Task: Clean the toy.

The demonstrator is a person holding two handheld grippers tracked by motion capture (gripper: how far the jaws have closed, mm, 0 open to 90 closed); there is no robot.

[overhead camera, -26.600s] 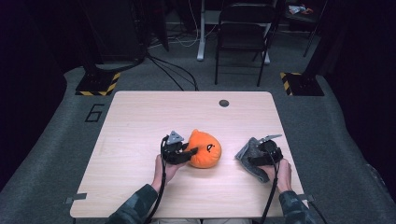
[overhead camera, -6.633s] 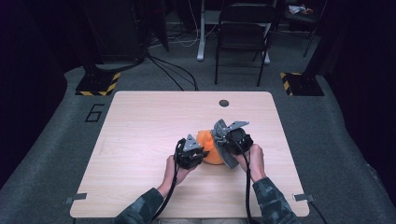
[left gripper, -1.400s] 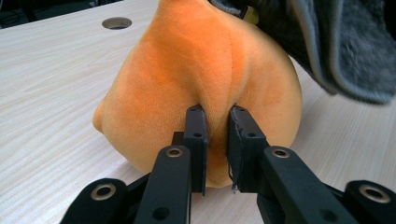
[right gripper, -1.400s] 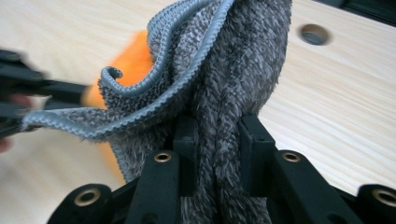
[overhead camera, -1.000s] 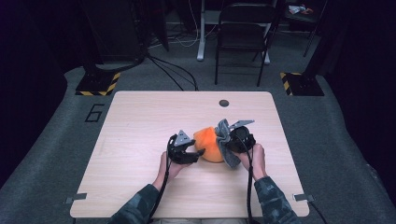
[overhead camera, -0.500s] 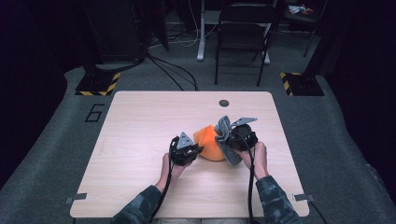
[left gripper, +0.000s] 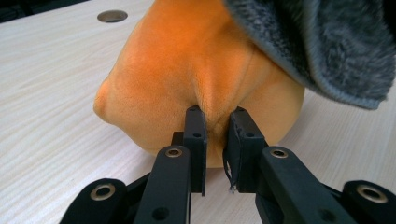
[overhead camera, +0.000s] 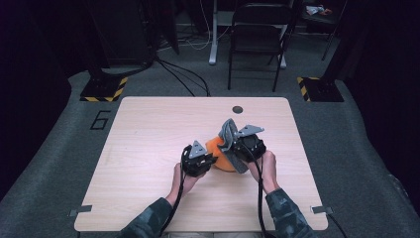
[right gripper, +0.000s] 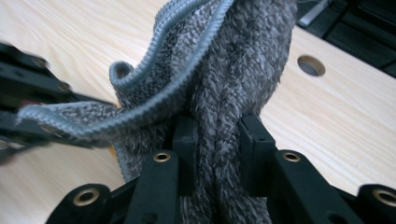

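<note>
Grey cloth (overhead camera: 229, 141) over orange plush (overhead camera: 221, 154)

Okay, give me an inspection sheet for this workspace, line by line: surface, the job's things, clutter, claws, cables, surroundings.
Surface: light wooden table, with a round hole near its far edge.
Job's things: orange plush toy resting on the table; grey fuzzy cloth bunched up, hanging over the toy's right side.
Clutter: nothing seen.
Claws: left claw shut on a pinched fold of the toy; right claw shut on the gathered cloth.
Cables: a black cable trails from each claw toward the person; more cables on the floor beyond the table.
Surroundings: dark grey carpet, folding chair, yellow-black striped floor plates.
</note>
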